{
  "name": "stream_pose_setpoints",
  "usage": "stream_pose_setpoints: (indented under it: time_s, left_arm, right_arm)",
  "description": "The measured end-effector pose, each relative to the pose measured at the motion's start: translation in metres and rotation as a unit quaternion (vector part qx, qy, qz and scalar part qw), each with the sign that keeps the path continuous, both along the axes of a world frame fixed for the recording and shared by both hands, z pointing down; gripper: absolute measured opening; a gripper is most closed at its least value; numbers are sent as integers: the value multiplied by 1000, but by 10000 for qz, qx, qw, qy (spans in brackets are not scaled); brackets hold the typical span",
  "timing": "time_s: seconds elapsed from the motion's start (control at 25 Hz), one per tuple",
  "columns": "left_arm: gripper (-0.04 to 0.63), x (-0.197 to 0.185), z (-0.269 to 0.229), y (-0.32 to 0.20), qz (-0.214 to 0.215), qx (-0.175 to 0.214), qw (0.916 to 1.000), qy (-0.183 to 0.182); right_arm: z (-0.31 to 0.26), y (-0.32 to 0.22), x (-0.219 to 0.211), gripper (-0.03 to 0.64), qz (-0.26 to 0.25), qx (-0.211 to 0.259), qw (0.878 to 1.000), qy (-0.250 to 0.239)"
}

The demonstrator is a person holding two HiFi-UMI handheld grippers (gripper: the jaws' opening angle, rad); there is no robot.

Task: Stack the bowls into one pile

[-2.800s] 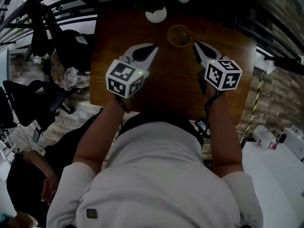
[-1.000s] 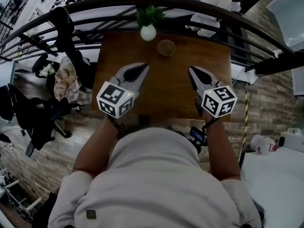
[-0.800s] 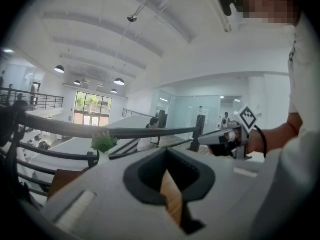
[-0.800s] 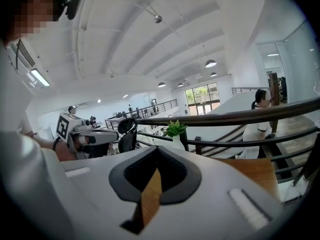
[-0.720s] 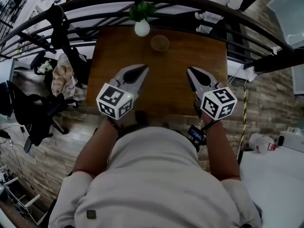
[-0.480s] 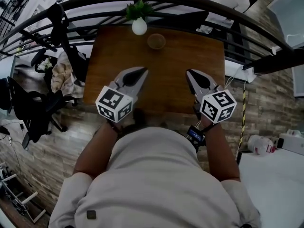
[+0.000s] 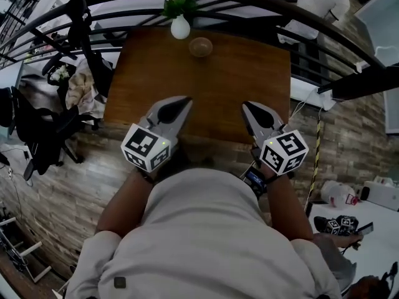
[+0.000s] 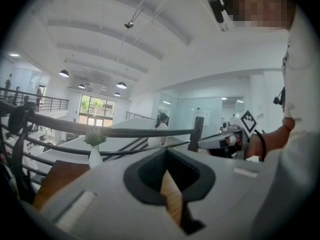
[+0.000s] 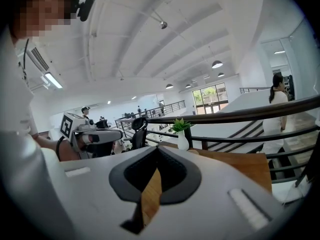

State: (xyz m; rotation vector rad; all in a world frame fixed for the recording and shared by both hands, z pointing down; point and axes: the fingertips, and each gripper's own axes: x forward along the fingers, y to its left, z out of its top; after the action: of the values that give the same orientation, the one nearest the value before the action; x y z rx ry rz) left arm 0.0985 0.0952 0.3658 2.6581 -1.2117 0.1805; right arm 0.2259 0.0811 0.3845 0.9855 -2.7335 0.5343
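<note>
– Bowls [image 7: 201,47], where do we have them?
– Well ahead of the left gripper [image 7: 186,99] and the right gripper [image 7: 245,104], at the far end of the bench [image 7: 149,73], roughly between the lines the two point along. Looks like one small pile; we can't count them from up top.
– And what are the grippers doing?
– Side by side over the near part of the bench, well apart from each other. Both have their jaws pinched together, nothing in them; we only see wood through the slit.
– Anything close to the bowls?
– White vase [image 7: 180,27] with a green plant [image 7: 179,6], just beside them, on the left gripper's side.
</note>
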Motion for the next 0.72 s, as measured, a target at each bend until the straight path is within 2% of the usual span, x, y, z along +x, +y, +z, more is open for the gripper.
stream_pose_setpoints:
  time_s: [0.32, 0.72]
  left_arm:
    - [5, 23, 2, 32, -51, -30, 10000, 28]
    - [5, 37, 0, 42, -55, -64, 10000, 12]
  right_arm:
    - [0, 34, 14, 8, -161, 22, 9999, -51]
    - [-5, 42, 25, 8, -240, 66, 9996, -111]
